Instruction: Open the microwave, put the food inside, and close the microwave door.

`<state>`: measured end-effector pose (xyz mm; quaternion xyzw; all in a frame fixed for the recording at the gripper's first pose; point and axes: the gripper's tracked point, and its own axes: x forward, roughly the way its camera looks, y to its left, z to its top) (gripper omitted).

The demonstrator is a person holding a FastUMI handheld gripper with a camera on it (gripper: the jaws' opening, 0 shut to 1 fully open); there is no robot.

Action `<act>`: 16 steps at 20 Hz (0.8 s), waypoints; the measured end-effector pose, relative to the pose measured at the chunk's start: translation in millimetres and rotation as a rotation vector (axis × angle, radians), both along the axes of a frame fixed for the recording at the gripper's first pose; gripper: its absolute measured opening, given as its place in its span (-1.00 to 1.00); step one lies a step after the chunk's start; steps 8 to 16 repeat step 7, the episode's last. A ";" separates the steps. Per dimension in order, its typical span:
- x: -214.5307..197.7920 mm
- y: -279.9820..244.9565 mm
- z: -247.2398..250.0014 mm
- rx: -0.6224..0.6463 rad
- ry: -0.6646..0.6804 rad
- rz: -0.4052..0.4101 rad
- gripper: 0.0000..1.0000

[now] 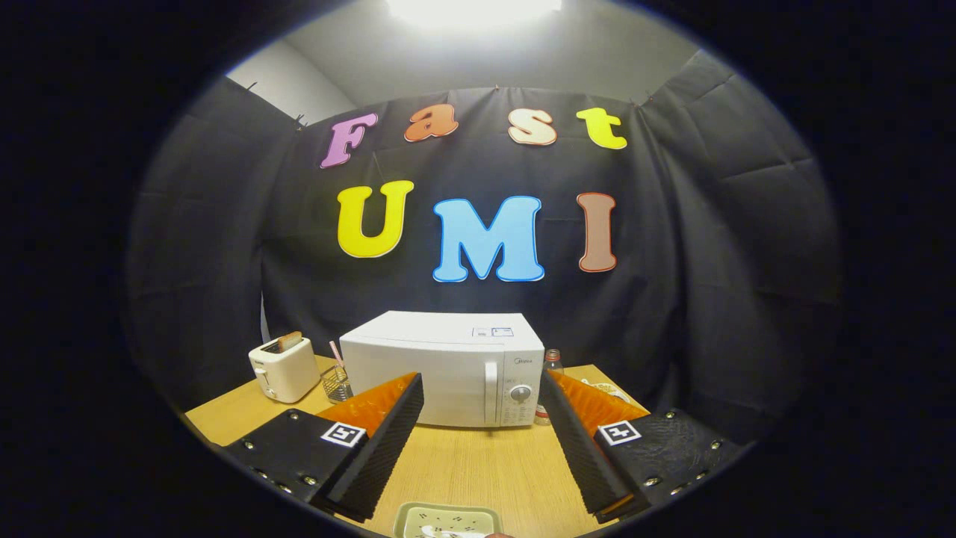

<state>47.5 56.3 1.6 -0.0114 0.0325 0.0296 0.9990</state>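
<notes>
A white microwave [448, 370] stands on the wooden table [478, 463] beyond my fingers, its door shut, with a vertical handle [491, 392] and dials [520, 394] on its right side. A pale green plate [447, 521] with something on it lies on the table close below, between the fingers. My gripper [482, 388] is open, held above the table well short of the microwave, with nothing between its fingers.
A white toaster [284, 368] with a slice in it stands left of the microwave. A wire holder [337, 382] with a pink straw is beside it. A small bottle [551, 364] stands at the microwave's right, partly behind my right finger.
</notes>
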 end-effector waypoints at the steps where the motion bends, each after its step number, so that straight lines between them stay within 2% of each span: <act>1: -1.2 -0.3 1.1 -0.006 -0.005 0.004 0.95; 16: -8.0 -6.5 8.8 -0.013 -0.017 0.008 0.95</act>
